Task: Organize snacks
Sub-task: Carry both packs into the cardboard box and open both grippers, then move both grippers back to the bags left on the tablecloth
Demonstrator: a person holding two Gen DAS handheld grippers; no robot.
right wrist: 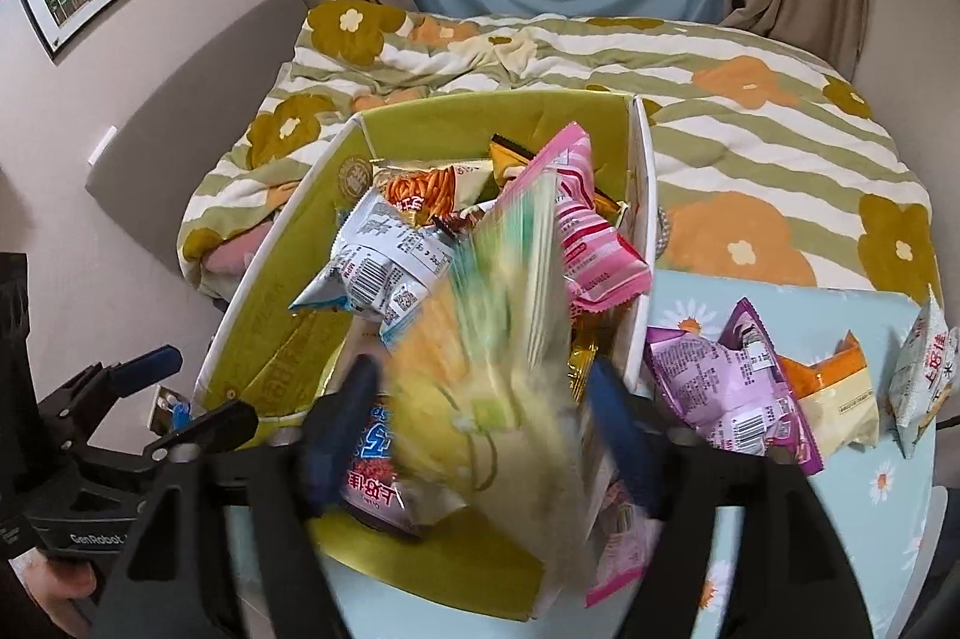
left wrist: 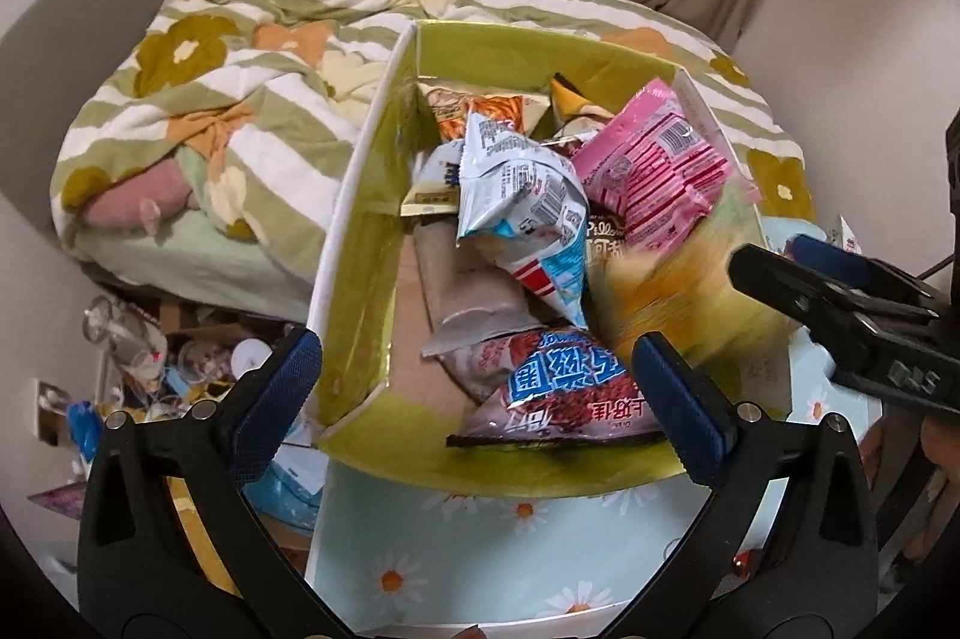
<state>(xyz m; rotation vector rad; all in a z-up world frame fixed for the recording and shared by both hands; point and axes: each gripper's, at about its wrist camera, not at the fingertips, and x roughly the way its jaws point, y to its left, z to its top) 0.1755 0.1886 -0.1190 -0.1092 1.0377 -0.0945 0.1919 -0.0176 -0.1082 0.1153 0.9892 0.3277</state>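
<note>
A green-lined cardboard box [left wrist: 360, 243] [right wrist: 270, 279] stands on the table and holds several snack bags: a pink one [left wrist: 654, 171] [right wrist: 594, 243], a silver-blue one [left wrist: 522, 195] [right wrist: 384, 267] and a red-and-blue one [left wrist: 558, 387]. My left gripper [left wrist: 480, 387] [right wrist: 198, 387] is open wide over the box's near edge with nothing between its fingers. Over the box's right side my right gripper [right wrist: 489, 423] [left wrist: 780, 261] is open. A blurred yellow-green bag [right wrist: 498, 351] [left wrist: 678, 291] hangs loose between its fingers, above the box.
On the daisy-print tablecloth [right wrist: 888, 477] right of the box lie a purple bag [right wrist: 720, 387], an orange-and-cream bag [right wrist: 834, 387] and a white bag [right wrist: 918, 369]. A bed with a flowered blanket [left wrist: 240, 99] is behind. Clutter [left wrist: 150, 357] covers the floor at left.
</note>
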